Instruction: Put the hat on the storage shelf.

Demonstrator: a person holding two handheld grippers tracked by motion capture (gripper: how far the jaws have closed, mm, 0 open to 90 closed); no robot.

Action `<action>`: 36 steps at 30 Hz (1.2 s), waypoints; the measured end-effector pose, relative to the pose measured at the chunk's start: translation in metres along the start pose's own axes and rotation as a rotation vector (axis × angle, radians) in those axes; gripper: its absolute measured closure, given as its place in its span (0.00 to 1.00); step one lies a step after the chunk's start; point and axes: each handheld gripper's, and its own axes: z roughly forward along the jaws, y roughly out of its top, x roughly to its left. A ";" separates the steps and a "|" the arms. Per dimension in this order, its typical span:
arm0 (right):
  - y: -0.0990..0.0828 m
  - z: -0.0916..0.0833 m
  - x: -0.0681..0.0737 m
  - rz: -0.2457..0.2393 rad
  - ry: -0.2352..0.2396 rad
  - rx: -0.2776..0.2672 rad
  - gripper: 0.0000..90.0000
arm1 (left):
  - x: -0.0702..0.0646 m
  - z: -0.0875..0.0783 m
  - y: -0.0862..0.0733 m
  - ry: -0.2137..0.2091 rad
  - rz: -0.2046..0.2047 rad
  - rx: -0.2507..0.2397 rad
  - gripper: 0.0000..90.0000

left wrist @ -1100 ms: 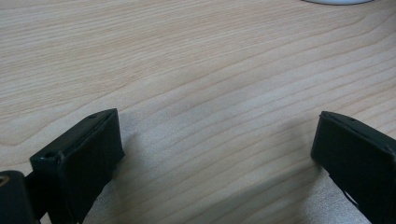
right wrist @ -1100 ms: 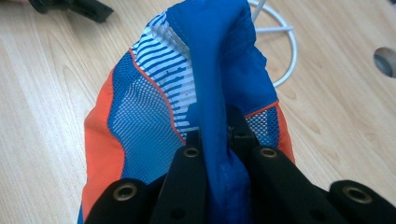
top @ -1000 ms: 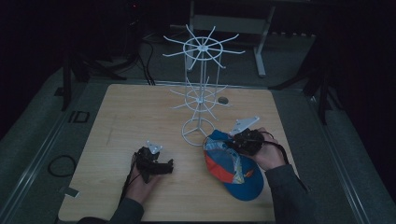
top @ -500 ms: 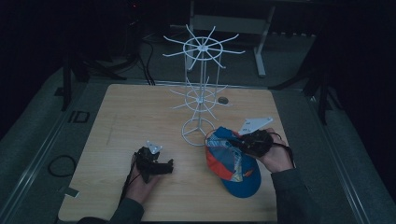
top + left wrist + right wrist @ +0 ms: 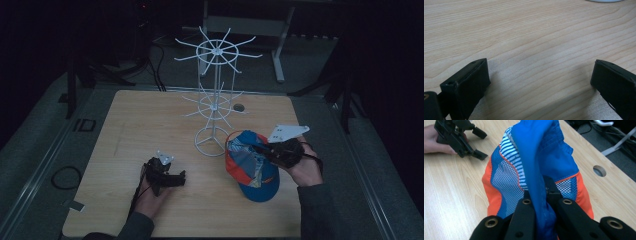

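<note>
A blue and orange mesh cap hangs partly lifted off the wooden table, to the right of the white wire rack's base. My right gripper is shut on the cap; in the right gripper view its black jaws pinch a fold of the blue fabric of the cap. My left gripper rests low on the table at the front left, open. In the left gripper view its fingers stand wide apart over bare wood, nothing between them. The left gripper also shows at the upper left of the right gripper view.
A white wire display rack with two tiers of spokes stands at the table's centre back on a ring base. A round cable hole lies behind it. Dark floor, cables and a stand surround the table.
My right hand has risen and drifted to the right, lifting the cap's held edge with it. The left hand and its gripper have stayed put.
</note>
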 end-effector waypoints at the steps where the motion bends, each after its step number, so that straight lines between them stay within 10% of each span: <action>1: 0.000 -0.002 0.000 0.003 0.000 -0.009 0.98 | 0.000 0.000 0.000 0.000 0.000 0.000 0.03; 36: 0.014 -0.038 -0.010 0.006 -0.049 -0.098 0.98 | 0.000 0.000 0.000 -0.001 -0.002 0.000 0.03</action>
